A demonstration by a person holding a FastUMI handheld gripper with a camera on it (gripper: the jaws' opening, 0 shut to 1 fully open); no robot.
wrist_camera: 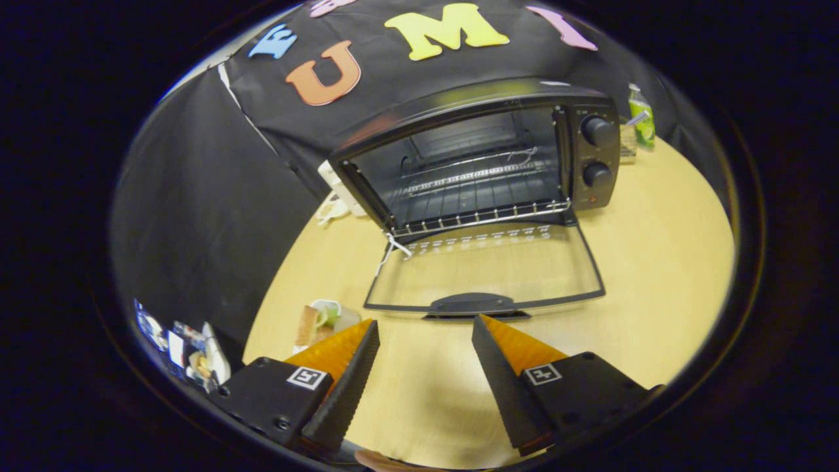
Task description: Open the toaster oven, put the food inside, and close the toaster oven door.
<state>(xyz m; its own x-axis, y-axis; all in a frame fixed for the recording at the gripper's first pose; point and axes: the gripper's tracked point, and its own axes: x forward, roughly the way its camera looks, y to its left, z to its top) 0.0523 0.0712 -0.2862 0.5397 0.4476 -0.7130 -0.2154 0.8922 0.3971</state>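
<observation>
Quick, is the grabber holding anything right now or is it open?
Gripper: open, holding nothing; its fingers sit apart over the bare table, just short of the handle of the toaster oven door, which lies folded down.

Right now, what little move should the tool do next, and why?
Probably swing toward the food on the table, beside one finger. The tool is open and holds nothing, the toaster oven door already lies flat open, and its rack looks bare.
</observation>
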